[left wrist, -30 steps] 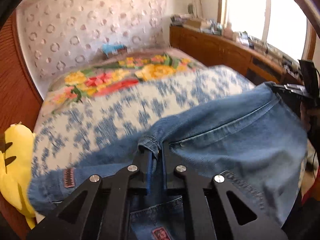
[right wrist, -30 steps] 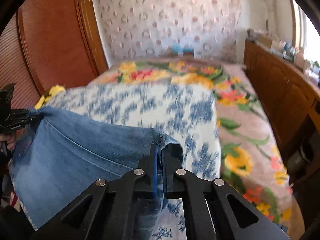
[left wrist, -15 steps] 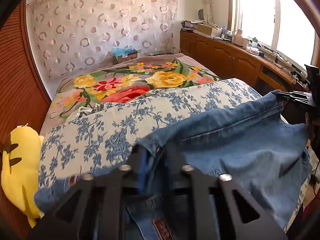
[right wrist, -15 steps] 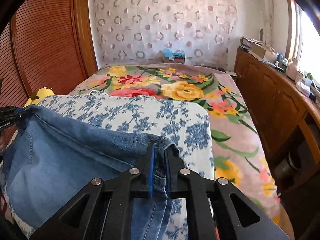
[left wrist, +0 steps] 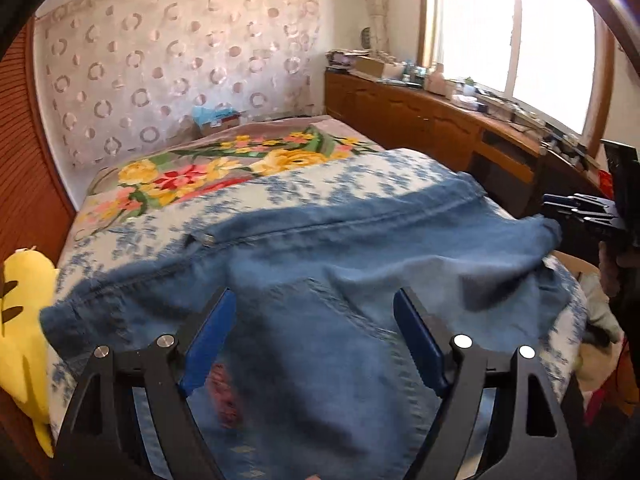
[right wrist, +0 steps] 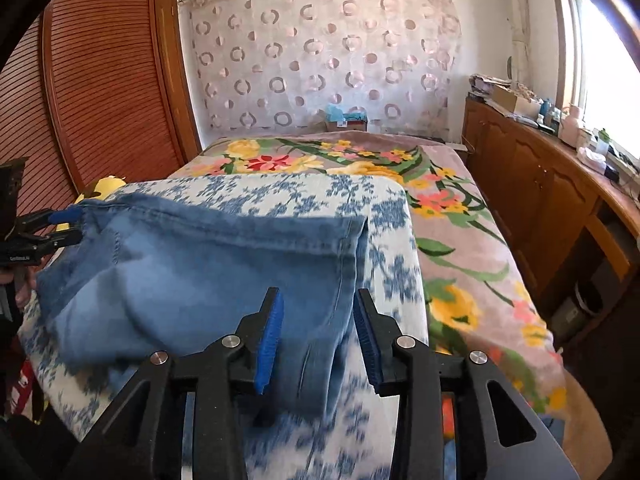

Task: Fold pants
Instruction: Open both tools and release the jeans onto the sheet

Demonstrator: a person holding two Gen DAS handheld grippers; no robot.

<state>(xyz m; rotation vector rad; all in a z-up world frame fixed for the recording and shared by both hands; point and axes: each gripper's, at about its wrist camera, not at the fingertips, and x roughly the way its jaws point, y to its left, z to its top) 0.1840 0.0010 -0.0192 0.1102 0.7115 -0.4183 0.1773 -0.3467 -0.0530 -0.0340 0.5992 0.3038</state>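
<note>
The blue jeans (left wrist: 360, 248) lie folded across the blue-and-white flowered sheet (left wrist: 360, 172) on the bed. My left gripper (left wrist: 314, 314) hovers just over the denim with its jaws opening wide. The cloth lies below them and neither pad touches it. In the right wrist view the jeans (right wrist: 208, 264) spread to the left. My right gripper (right wrist: 318, 314) stands over their right edge, jaws opening, the pads clear of the denim between them. Each gripper also shows in the other's view: the right gripper (left wrist: 576, 212) and the left gripper (right wrist: 52, 228).
A yellow plush toy (left wrist: 24, 304) lies at the bed's left edge. A bright flowered blanket (right wrist: 452, 240) covers the far and right part of the bed. A wooden cabinet (right wrist: 540, 188) with clutter runs along the right, and a louvred wooden door (right wrist: 100, 80) stands at the left.
Both grippers were shut on the jeans' folded edge and have let it go. Their jaws have spread and drawn back, and the denim now rests on the sheet.
</note>
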